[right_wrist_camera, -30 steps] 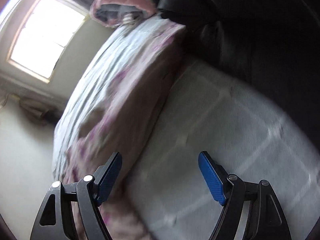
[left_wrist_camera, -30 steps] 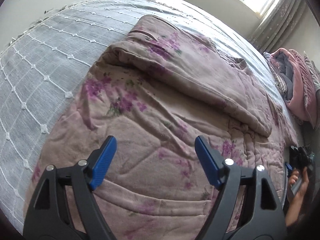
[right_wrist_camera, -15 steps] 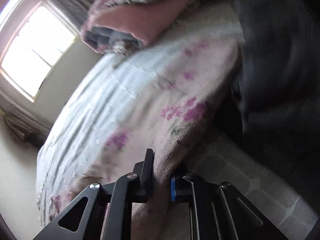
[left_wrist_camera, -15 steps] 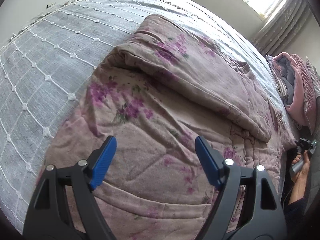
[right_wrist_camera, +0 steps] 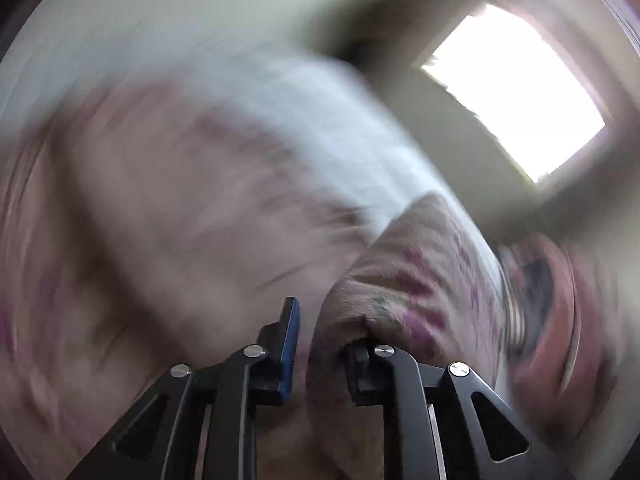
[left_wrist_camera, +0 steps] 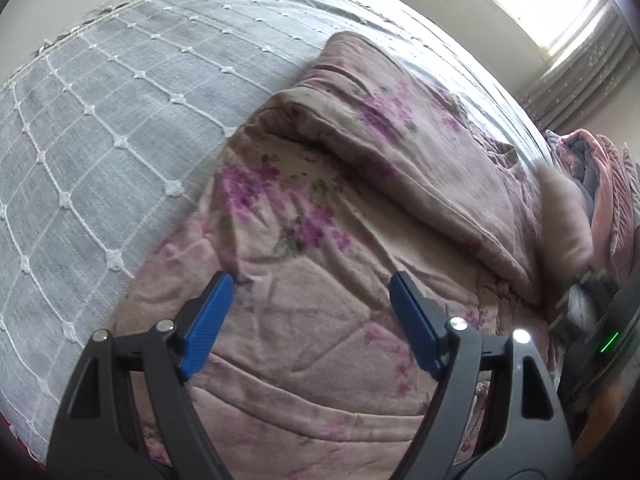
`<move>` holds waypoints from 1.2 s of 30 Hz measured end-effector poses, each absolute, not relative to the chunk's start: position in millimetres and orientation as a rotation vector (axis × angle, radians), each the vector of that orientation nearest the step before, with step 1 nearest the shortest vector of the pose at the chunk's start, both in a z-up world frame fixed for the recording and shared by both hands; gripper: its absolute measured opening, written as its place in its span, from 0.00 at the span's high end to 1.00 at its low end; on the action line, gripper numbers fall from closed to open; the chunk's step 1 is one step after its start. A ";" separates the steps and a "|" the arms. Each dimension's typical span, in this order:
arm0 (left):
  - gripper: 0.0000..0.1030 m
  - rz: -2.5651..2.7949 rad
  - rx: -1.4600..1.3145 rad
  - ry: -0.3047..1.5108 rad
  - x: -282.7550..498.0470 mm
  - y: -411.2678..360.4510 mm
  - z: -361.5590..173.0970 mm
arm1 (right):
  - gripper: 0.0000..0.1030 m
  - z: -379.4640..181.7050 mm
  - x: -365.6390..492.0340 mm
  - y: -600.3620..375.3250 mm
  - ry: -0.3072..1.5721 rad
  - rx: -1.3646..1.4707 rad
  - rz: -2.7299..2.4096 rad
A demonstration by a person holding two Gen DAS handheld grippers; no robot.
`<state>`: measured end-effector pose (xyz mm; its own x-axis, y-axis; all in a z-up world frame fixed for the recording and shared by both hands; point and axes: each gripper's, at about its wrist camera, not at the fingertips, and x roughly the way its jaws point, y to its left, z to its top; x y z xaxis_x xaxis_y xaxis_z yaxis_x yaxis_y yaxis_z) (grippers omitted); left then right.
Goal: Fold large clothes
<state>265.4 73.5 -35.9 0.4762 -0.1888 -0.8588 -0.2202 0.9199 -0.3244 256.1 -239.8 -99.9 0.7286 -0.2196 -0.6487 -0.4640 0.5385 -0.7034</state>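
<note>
A thick, quilted floral garment (left_wrist_camera: 340,240) lies spread across a bed (left_wrist_camera: 100,140) covered in a grey, white-stitched bedspread, one side already turned over onto itself in a padded roll. Soft and bulky, it looks likely to sag and drag rather than hold a crease, so a firm pinch at a corner or hem edge seems the best purchase.

The left hand-held gripper (left_wrist_camera: 310,312) hovers just above the garment's near end, jaws spread wide with nothing between them.

Beside the garment's far-right edge, the right hand-held gripper (right_wrist_camera: 320,336) has a bunched fold of the same floral fabric between its jaws, which stand narrow but are easing apart; through heavy motion blur the cloth appears caught against one pad only, clear of the other. A pink bundle (left_wrist_camera: 612,184) sits beyond the garment by the window.
</note>
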 end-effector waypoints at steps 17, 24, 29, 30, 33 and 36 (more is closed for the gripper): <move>0.22 0.014 -0.518 1.084 264.7 90.7 -34.8 | 0.28 -23.5 240.3 -363.5 0.781 0.154 0.143; 0.22 0.011 -0.509 1.085 265.1 90.0 -34.9 | 0.27 -46.8 321.4 -381.6 0.852 0.622 0.087; 0.22 -0.004 -0.525 1.085 264.9 91.8 -33.0 | 0.27 -63.5 364.2 -389.7 0.835 0.776 0.023; 0.22 -0.009 -0.528 1.085 265.2 92.2 -32.5 | 0.27 -64.7 366.9 -386.1 0.833 0.774 0.002; 0.22 -0.015 -0.539 1.087 266.4 94.9 -32.0 | 0.58 -52.6 374.7 -382.9 0.804 0.719 -0.042; 0.22 -0.014 -0.568 1.092 266.5 100.4 -33.0 | 0.83 -19.5 365.0 -354.2 0.696 0.539 -0.041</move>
<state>266.5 100.4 -33.0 0.4754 -0.2836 -0.8328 -0.2617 0.8582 -0.4417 365.0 -354.2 -19.5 0.7720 0.1399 -0.6201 0.2116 0.8632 0.4583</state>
